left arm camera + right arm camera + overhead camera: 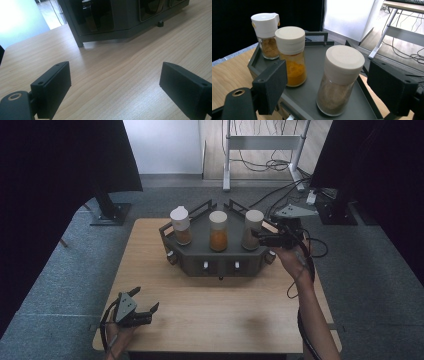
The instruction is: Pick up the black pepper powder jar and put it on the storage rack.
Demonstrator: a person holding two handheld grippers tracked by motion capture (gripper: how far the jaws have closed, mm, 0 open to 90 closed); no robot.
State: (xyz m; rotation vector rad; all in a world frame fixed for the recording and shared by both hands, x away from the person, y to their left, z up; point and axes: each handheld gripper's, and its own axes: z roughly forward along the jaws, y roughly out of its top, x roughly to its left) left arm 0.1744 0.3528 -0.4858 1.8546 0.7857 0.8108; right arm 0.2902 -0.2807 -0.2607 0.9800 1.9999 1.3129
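Right gripper (329,82) open astride the brown spice jar (340,80) at the dark rack's (220,262) right end, pads not yet touching, nothing lifted, all three jars standing in place; left gripper (145,312) rests wide open, empty, on the surface (210,310).

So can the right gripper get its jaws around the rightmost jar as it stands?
Probably yes. The right gripper has its jaws open on either side of the rightmost jar, not yet pressing on it. The orange jar stands apart beside it, and the tray rail looks low.
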